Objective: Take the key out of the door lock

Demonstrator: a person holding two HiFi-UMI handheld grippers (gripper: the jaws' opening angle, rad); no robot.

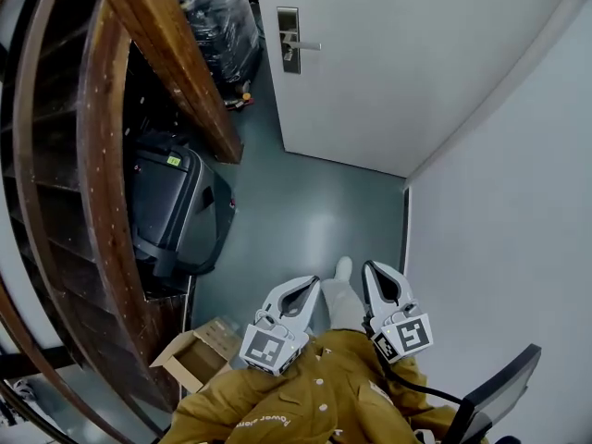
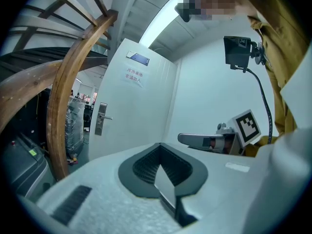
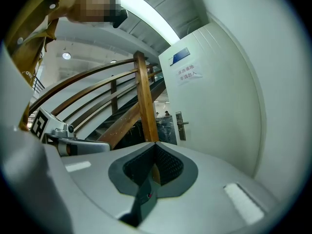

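Observation:
The white door (image 1: 407,54) stands shut at the far end of the grey floor. Its metal lock plate with a lever handle (image 1: 289,41) is small and distant, and I cannot make out a key in it. The plate also shows in the left gripper view (image 2: 101,119) and the right gripper view (image 3: 181,126). My left gripper (image 1: 305,288) and right gripper (image 1: 374,273) hang side by side close to my body, far from the door. Both are shut with nothing between their jaws (image 2: 159,146) (image 3: 155,146).
A curved wooden staircase (image 1: 102,183) fills the left side, with its stringer (image 1: 180,63) reaching down near the door. A black wheeled case (image 1: 176,211) and a cardboard box (image 1: 196,351) sit under it. Plastic-wrapped goods (image 1: 217,17) stand left of the door. A white wall (image 1: 509,202) runs along the right.

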